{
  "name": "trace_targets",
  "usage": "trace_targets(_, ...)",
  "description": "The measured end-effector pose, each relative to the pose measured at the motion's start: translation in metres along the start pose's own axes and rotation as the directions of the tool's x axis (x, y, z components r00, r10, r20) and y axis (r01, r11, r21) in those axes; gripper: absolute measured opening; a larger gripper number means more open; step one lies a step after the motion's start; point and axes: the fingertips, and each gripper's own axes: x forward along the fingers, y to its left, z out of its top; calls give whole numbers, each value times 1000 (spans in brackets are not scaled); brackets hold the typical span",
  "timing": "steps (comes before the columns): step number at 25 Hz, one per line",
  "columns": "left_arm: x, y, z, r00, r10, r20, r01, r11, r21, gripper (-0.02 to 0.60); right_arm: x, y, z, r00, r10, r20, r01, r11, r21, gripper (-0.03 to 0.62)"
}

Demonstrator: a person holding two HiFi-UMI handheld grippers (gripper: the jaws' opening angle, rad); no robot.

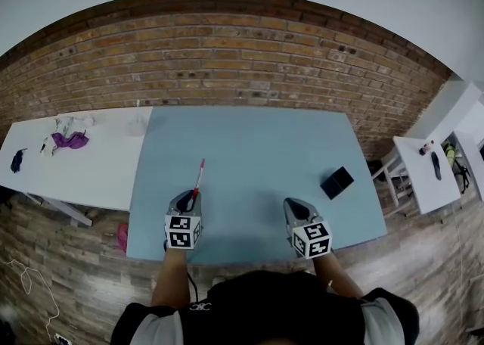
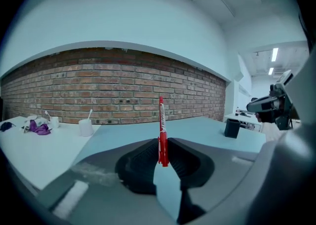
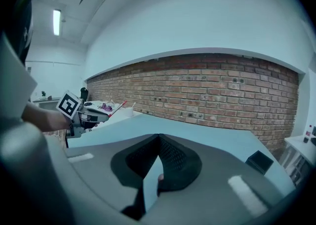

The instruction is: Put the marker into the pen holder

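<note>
Pinching the red marker (image 2: 161,130) near its lower end, the left gripper (image 1: 190,198) hangs over the near edge of the blue table (image 1: 249,139), toward its near left corner. Its jaws are closed onto the barrel from both sides. The marker juts out past the tips, slanting up and away toward the brick wall (image 1: 227,56). The right gripper (image 3: 158,137) hangs over the same near edge further right, well apart from the left one; its jaws meet at the tips with nothing between them. The black pen holder (image 1: 336,182) stands on the table near the right edge, beyond the right gripper and touching neither tool. A white table (image 1: 83,162) abuts the blue table's left edge, carrying a white cup (image 1: 137,125) and a purple cloth (image 1: 69,140) near its far edge.
</note>
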Motion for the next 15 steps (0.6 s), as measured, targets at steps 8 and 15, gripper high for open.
trace_targets(8,25,-55,5,999,39,-35,-38,999,22,69,-13,-65,-4,999,49,13,-49,999,-8,5)
trace_targets(15,51,-111,11,997,44,-65,-39,996,83,69,-32,-122,-33,997,59,40,-60,997,41,5)
